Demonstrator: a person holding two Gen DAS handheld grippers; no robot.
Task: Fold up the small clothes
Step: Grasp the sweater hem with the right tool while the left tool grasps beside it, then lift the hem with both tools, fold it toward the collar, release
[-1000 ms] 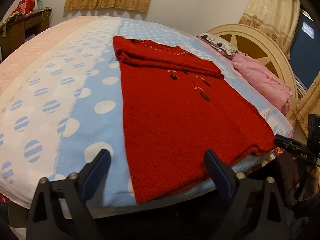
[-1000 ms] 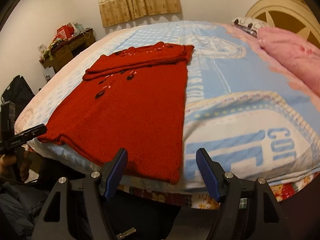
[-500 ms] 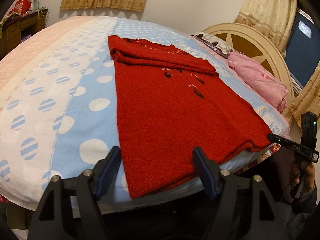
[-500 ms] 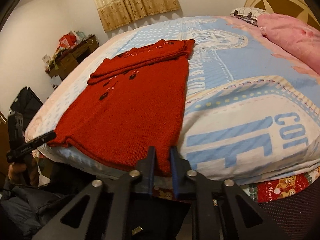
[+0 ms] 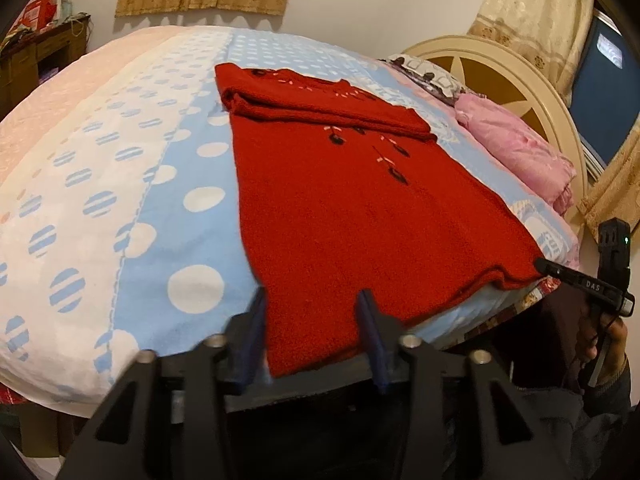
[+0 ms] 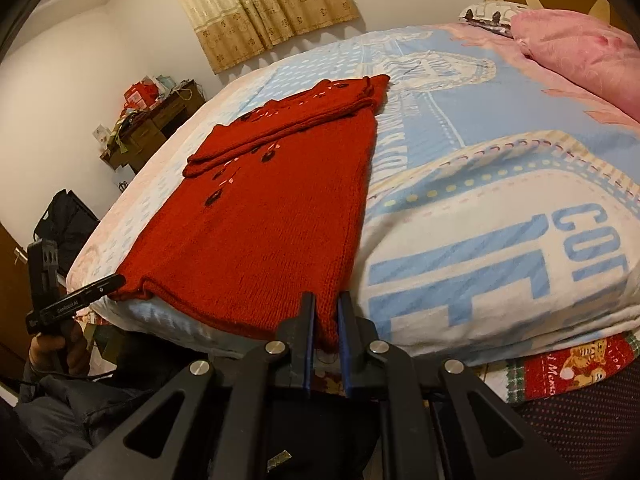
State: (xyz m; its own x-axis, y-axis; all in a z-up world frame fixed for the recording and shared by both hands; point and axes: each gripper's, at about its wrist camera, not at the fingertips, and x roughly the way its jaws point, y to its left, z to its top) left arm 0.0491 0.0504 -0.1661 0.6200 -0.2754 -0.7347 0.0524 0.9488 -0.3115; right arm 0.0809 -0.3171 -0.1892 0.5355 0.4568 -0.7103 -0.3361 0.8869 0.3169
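A red knit sweater lies flat on the bed, its sleeves folded across the chest at the far end. Its hem hangs at the near edge of the mattress. My left gripper straddles the hem's left corner. Its jaws are closing with the cloth between them, and the pads stand apart from each other. In the right wrist view the sweater runs away from me. My right gripper is shut on the hem's right corner. Each gripper also shows at the far hem corner in the other's view: the right gripper and the left gripper.
The bed sheet is blue and white with dots. A pink quilt lies by the cream headboard. A cluttered wooden desk stands against the far wall. A person's hand holds the left gripper.
The right jaws went from wide open to shut on the hem corner. The left jaws narrowed steadily around the other corner. The sweater has not moved.
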